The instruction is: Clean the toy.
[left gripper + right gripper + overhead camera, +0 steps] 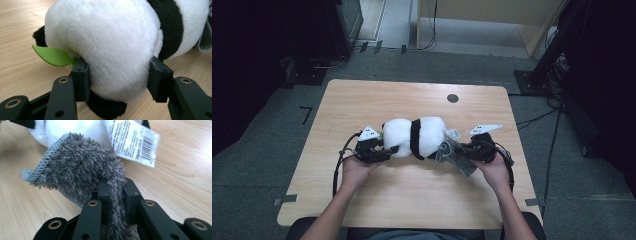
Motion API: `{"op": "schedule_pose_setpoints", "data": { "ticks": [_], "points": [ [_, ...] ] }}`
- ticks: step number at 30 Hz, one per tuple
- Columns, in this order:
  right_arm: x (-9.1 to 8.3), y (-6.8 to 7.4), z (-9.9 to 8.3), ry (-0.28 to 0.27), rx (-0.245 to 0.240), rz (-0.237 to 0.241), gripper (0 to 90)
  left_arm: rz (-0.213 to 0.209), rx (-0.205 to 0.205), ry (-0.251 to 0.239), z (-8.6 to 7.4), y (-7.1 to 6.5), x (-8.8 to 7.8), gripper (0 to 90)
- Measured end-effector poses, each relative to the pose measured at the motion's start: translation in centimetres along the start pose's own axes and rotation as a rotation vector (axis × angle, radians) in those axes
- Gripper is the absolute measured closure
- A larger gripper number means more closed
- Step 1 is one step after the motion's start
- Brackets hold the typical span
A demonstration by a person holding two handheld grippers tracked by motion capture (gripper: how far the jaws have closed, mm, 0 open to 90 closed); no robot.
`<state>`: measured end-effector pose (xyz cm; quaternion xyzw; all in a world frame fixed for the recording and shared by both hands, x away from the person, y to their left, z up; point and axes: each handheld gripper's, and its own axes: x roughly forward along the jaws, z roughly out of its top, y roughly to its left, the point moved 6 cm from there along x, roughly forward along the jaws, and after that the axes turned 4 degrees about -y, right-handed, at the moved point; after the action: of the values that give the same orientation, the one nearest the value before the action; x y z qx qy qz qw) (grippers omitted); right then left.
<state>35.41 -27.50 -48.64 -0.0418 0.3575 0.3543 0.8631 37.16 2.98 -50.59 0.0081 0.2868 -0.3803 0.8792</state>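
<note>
A black and white panda plush [417, 136] lies on its side in the middle of the wooden table [412, 200]. My left gripper [387, 150] is shut on its white rounded end [112, 42], with the jaws pressing into the fur from both sides. A green felt leaf [52, 55] sticks out beside the left jaw. My right gripper [463, 151] is shut on a grey fuzzy cloth [82, 167] at the plush's other end. The cloth [455, 156] droops toward the front edge. A white barcode label [132, 140] hangs from the plush just past the cloth.
A small dark round cap [452, 98] sits in the table top near its far edge. Cables [542, 117] run over the grey floor to the right. Dark equipment stands [557, 45] rise beyond the table.
</note>
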Motion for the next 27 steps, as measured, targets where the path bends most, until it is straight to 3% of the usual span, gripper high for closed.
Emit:
{"op": "schedule_pose_setpoints", "data": {
  "ticks": [7,12,18,24,27],
  "points": [
    [-0.7,-1.2,0.3,-0.047,0.048,-0.031,79.4,0.000,0.003,-0.005,-0.1,0.0,0.0,44.3],
    [-0.6,-1.6,0.9,-0.046,0.033,-0.072,79.4,0.003,0.005,-0.002,-0.1,0.0,0.0,43.2],
    [-1.4,-3.5,1.7,-0.081,0.075,-0.124,79.5,0.000,0.012,-0.005,-0.2,0.1,0.0,40.6],
    [-2.3,-4.8,3.4,-0.141,0.090,-0.175,79.5,-0.001,0.021,-0.011,-0.3,0.3,0.0,36.8],
    [-2.0,-4.5,4.4,-0.171,0.094,-0.165,79.4,-0.002,0.025,-0.012,-0.3,0.3,0.1,36.5]
  ]
}}
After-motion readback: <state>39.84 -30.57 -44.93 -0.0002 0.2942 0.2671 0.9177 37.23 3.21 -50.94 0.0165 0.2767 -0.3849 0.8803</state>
